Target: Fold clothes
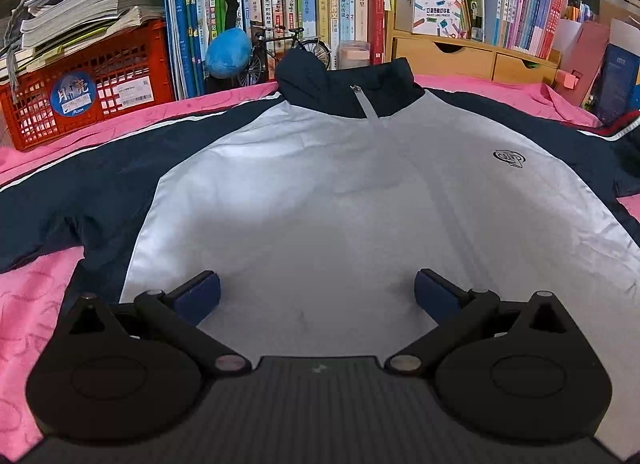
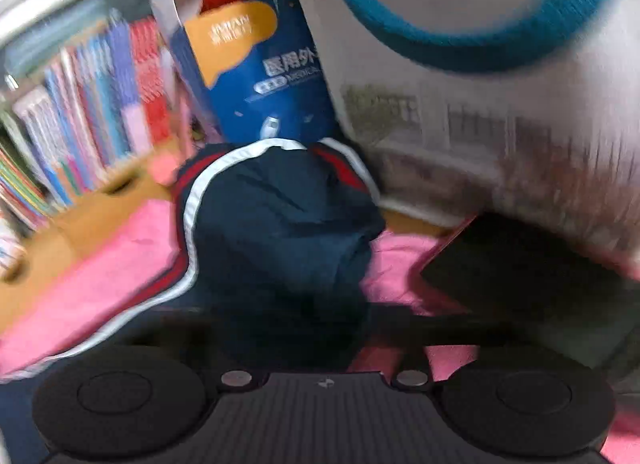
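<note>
The left gripper [image 1: 318, 290] hangs over the lower front of the jacket [image 1: 320, 191] with its blue pads [image 1: 200, 292] spread wide, grey cloth showing between them and nothing pinched; whether the pads touch the cloth cannot be told; the jacket lies face up and spread flat on a pink sheet [image 1: 36, 304], its grey chest panel under the gripper, its dark navy collar [image 1: 344, 83] at the far edge, a small dark logo [image 1: 512, 159] on the chest to the right of the zip; navy sleeves with white piping run out from the chest to both sides; beyond the collar stands a row of books [image 1: 320, 3], with a model bicycle [image 1: 288, 51] and a blue plush [image 1: 228, 51] just left of the collar, a red crate [image 1: 80, 91] stacked with papers further left, and wooden drawers [image 1: 472, 55] to the right. The right gripper [image 2: 324, 348] is seen through heavy blur; its fingers are hidden in a dark smear, the jaws are pressed together, and a bunched navy sleeve [image 2: 280, 223] with white and red piping sits directly ahead of them; the blur hides whether the cloth is pinched; the sleeve lies on the pink sheet, with a blue box [image 2: 272, 75] standing just behind its far end and blurred books to its left.
</note>
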Tool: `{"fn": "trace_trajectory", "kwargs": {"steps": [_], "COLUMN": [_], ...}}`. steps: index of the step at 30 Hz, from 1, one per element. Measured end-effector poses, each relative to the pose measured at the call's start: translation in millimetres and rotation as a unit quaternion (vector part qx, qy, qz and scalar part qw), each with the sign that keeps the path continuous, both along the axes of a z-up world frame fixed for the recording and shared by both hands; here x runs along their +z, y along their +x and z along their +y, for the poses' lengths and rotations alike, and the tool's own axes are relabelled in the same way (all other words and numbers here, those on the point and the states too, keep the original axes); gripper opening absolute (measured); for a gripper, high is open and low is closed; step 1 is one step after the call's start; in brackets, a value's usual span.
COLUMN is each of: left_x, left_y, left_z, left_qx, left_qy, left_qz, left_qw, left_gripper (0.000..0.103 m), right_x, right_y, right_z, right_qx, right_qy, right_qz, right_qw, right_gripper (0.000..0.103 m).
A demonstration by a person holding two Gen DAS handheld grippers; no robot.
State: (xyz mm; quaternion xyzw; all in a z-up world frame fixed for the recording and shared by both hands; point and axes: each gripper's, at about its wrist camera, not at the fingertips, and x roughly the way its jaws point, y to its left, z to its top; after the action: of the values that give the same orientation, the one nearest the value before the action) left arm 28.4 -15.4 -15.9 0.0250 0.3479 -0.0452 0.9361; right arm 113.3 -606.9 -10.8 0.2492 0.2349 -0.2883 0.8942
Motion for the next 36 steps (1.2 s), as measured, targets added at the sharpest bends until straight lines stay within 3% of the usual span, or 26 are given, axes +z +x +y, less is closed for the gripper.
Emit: {"fn": "trace_trajectory", "kwargs": {"steps": [2, 3, 6, 8, 11, 13, 14, 18, 20, 21, 23, 25, 26, 28, 30, 31, 32, 34, 36], "left_x": [0, 0, 0, 0, 1, 1, 1, 2, 2, 3, 3, 3, 3, 3, 3, 3, 3, 2, 2], "left_y": [0, 0, -1, -2, -4, -7, -8, -10, -10, -11, -11, -11, -11, -11, -10, -11, -11, -11, -12], "left_z": [0, 1, 2, 4, 8, 12, 15, 24, 26, 27, 28, 28, 29, 29, 29, 29, 30, 30, 30], "left_qx": [-0.001, -0.001, -0.005, -0.007, -0.014, -0.017, -0.017, -0.016, -0.015, -0.015, -0.015, -0.014, -0.014, -0.012, -0.012, -0.013, -0.013, -0.012, -0.012], "left_qy": [-0.001, -0.002, -0.006, -0.010, -0.021, -0.034, -0.045, -0.077, -0.086, -0.089, -0.094, -0.099, -0.102, -0.105, -0.105, -0.106, -0.108, -0.111, -0.113], "left_qz": [0.000, -0.001, -0.001, -0.002, -0.004, -0.008, -0.011, -0.018, -0.020, -0.020, -0.021, -0.023, -0.023, -0.024, -0.024, -0.024, -0.025, -0.026, -0.026], "left_qw": [1.0000, 1.0000, 1.0000, 0.9999, 0.9997, 0.9992, 0.9988, 0.9967, 0.9960, 0.9957, 0.9953, 0.9948, 0.9944, 0.9941, 0.9941, 0.9940, 0.9938, 0.9934, 0.9932], "left_gripper": [0.103, 0.103, 0.103, 0.103, 0.103, 0.103, 0.103, 0.103, 0.103, 0.103, 0.103, 0.103, 0.103, 0.103, 0.103, 0.103, 0.103, 0.103, 0.103], "right_x": [18, 34, 77, 94, 82, 59, 47, 24, 29, 34, 46, 49, 44, 33, 19, 18, 30, 58, 96], "right_y": [0, 1, 1, -6, -17, -19, -19, -27, -34, -36, -32, -16, -7, 11, 36, 45, 47, 49, 23], "right_z": [22, 48, 143, 228, 337, 381, 393, 411, 407, 402, 392, 365, 355, 336, 339, 346, 360, 392, 422], "right_qx": [0.016, 0.034, 0.146, 0.270, 0.451, 0.509, 0.527, 0.543, 0.548, 0.542, 0.498, 0.404, 0.364, 0.284, 0.327, 0.340, 0.386, 0.488, 0.577], "right_qy": [-0.046, -0.097, -0.189, -0.240, -0.274, -0.260, -0.251, -0.244, -0.223, -0.212, -0.186, -0.120, -0.086, -0.019, 0.040, 0.061, 0.073, 0.093, 0.048], "right_qz": [-0.015, -0.026, -0.072, -0.095, -0.078, -0.041, -0.020, 0.024, 0.016, 0.008, -0.003, -0.009, -0.004, 0.010, 0.038, 0.051, 0.033, -0.015, -0.102], "right_qw": [0.999, 0.994, 0.968, 0.928, 0.846, 0.819, 0.811, 0.803, 0.806, 0.813, 0.847, 0.907, 0.928, 0.959, 0.943, 0.937, 0.919, 0.868, 0.809], "right_gripper": [0.005, 0.005, 0.005, 0.006, 0.008, 0.019, 0.030, 0.065, 0.075, 0.080, 0.083, 0.084, 0.088, 0.088, 0.062, 0.059, 0.059, 0.065, 0.088]}}
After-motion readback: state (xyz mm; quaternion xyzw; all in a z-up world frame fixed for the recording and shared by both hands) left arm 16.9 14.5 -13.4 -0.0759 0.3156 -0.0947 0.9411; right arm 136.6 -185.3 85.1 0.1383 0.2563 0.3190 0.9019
